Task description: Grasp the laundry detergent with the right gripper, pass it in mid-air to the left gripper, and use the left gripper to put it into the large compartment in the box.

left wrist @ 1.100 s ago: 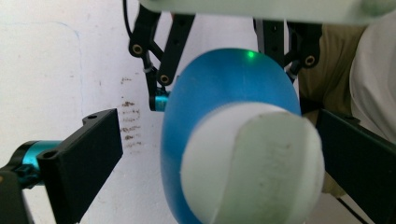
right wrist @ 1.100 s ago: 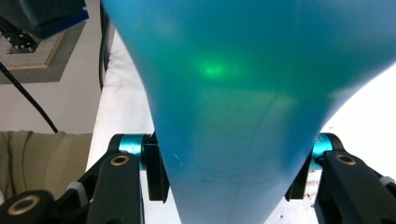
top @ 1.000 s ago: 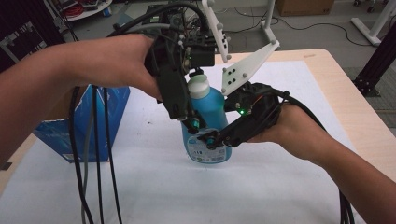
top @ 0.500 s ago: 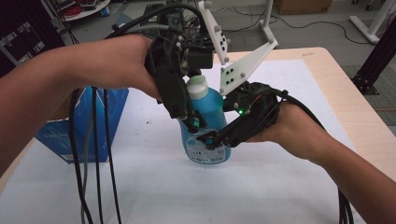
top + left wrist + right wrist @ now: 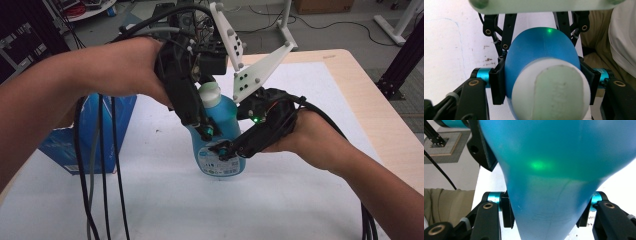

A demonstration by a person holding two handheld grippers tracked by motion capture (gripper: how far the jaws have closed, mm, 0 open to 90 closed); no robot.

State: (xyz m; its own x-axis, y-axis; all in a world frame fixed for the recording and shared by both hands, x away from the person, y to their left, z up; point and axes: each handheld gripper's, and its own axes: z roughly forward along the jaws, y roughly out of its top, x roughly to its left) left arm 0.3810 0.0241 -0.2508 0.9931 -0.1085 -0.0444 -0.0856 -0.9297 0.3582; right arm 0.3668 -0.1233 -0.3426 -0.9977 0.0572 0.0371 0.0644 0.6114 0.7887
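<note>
Blue bottle [image 5: 220, 135] stands on the counter [image 5: 310, 200], just right of the blue box [image 5: 82, 135]. Both grasps look done. Left gripper [image 5: 206, 131] clamps the bottle's upper body below the white cap [image 5: 209, 92]; its jaws press both sides in the left gripper view [image 5: 541, 65]. Right gripper [image 5: 223, 150] is closed on the lower body [image 5: 554, 195]. Left to do, probably: lift or move it, or open the cap. Long axis near vertical, cap up, tilted slightly away from the box.

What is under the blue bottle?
The bottle stands on the white mat. Its base hides the mat right beneath, so anything there cannot be seen.
</note>
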